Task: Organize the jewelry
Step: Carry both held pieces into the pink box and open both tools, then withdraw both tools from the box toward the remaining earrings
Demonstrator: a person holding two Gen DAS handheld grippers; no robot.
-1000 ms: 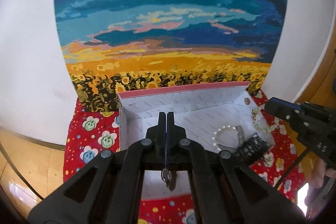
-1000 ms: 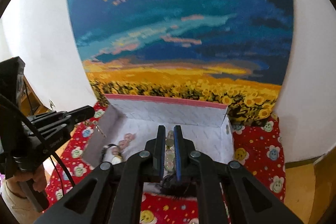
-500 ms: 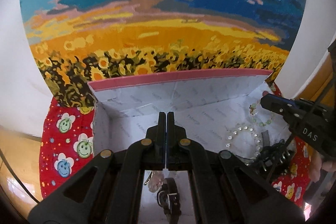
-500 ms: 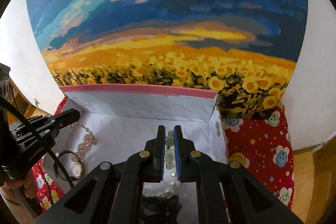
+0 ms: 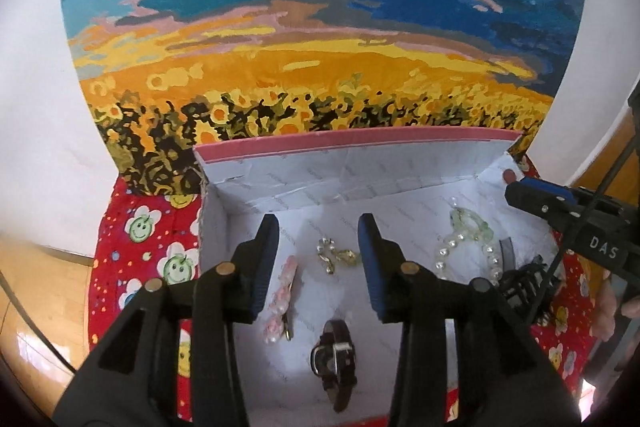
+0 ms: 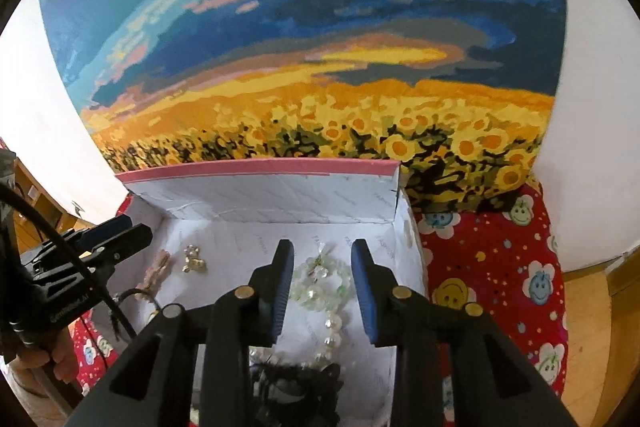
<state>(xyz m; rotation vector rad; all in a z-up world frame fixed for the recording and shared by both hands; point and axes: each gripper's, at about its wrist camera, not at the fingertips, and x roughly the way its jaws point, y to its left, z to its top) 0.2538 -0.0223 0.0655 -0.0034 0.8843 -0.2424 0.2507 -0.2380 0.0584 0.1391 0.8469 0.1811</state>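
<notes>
Both claws hang over the white box (image 5: 280, 199), jaws just sprung apart and gripping nothing: the left gripper (image 5: 318, 227) frames the gold earring (image 5: 338, 257), the right gripper (image 6: 322, 251) the green bead bracelet (image 6: 320, 277). Only the left view shows the watch (image 5: 334, 355) at the box's near edge.

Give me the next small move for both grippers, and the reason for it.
Probably lift both clear of the white box. The left gripper and right gripper have just been opening and press on nothing; the gold earrings and green bead bracelet lie loose on the box floor between their fingers.
</notes>
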